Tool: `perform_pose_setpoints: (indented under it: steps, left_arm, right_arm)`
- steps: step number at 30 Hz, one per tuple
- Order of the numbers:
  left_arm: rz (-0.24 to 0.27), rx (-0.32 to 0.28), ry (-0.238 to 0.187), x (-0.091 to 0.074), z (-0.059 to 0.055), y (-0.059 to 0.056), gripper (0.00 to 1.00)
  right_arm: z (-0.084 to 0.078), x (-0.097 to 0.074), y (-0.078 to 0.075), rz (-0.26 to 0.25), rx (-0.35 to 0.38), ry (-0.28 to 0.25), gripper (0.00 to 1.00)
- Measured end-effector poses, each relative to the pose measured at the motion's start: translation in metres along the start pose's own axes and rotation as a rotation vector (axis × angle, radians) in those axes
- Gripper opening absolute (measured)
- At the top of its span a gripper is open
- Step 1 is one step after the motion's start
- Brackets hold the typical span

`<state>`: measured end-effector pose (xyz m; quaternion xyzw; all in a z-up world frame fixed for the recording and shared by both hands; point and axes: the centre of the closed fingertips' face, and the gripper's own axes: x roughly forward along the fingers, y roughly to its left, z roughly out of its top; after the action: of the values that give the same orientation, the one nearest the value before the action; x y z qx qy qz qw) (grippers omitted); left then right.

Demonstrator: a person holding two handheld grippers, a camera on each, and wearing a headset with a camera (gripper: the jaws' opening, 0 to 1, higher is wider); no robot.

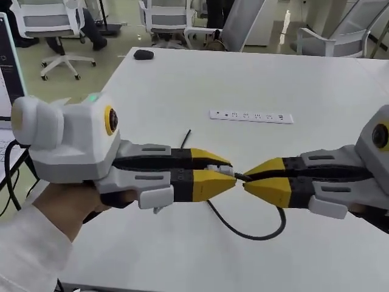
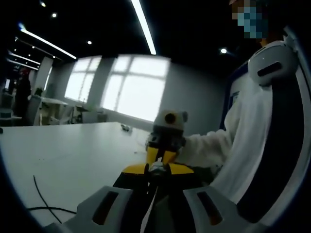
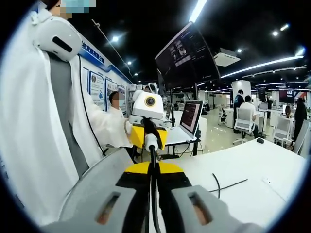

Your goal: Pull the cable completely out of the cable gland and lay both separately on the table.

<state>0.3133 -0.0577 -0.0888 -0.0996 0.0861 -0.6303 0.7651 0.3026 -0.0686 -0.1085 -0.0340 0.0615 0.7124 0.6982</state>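
- Clamping the gland [image 1: 222, 171] between its tips, the left claw [image 1: 230, 174] held that small pale fitting up off the worktop [image 1: 182, 91].
- The right claw [image 1: 246, 179] met it almost tip to tip and was clenched on the black cable [image 1: 254, 238] just beside the gland. In the right gripper view the cable ran straight from between the jaws to the fitting.
- The cable was not yet free. Its slack drooped under both claws and lay in a loop on the worktop, and another thin black length showed behind the left claw, short of the power strip [image 1: 251, 116]. How much cable sat inside the gland could not be told.
- The gland looked light, hard and smooth, so it would likely twist or pop out of a flat pinch. The best hold seemed to be square across its body, well inside the pads, never on the cable side.
- The cable looked light, limp and rubbery, so it should grip well but would stretch and bend instead of pushing.
- The gland's seal probably squeezed the jacket. A steady pull straight along the gland's axis seemed called for, taken close to the fitting.
- Any slack that had to pass through would probably mean regripping.
- A sideways tug risked kinking the cable or levering the gland loose.
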Motion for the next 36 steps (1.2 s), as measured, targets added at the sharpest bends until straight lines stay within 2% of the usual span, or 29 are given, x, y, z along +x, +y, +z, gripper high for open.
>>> perform_pose_setpoints:
  steps: [7,10,15,21,30,36]
  left_arm:
    - [0.014,-0.009,-0.009,-0.007,-0.003,0.005,0.16]
    - [0.029,-0.026,-0.024,-0.012,-0.003,0.009,0.16]
    - [0.047,-0.035,-0.022,-0.016,-0.006,0.012,0.16]
    - [0.040,-0.042,-0.020,-0.014,-0.009,0.010,0.16]
    - [0.054,-0.052,-0.012,-0.010,-0.010,0.013,0.16]
    - [0.090,-0.051,-0.049,-0.013,-0.005,0.020,0.16]
  right_arm:
    - [-0.023,-0.010,-0.010,-0.036,-0.007,0.068,0.02]
    - [-0.042,-0.021,-0.019,-0.077,-0.011,0.140,0.02]
    - [-0.065,-0.038,-0.030,-0.133,0.006,0.204,0.02]
    - [-0.085,-0.049,-0.035,-0.173,0.034,0.232,0.02]
    - [-0.090,-0.054,-0.034,-0.186,0.053,0.233,0.03]
    - [-0.076,-0.055,-0.032,-0.176,0.071,0.199,0.04]
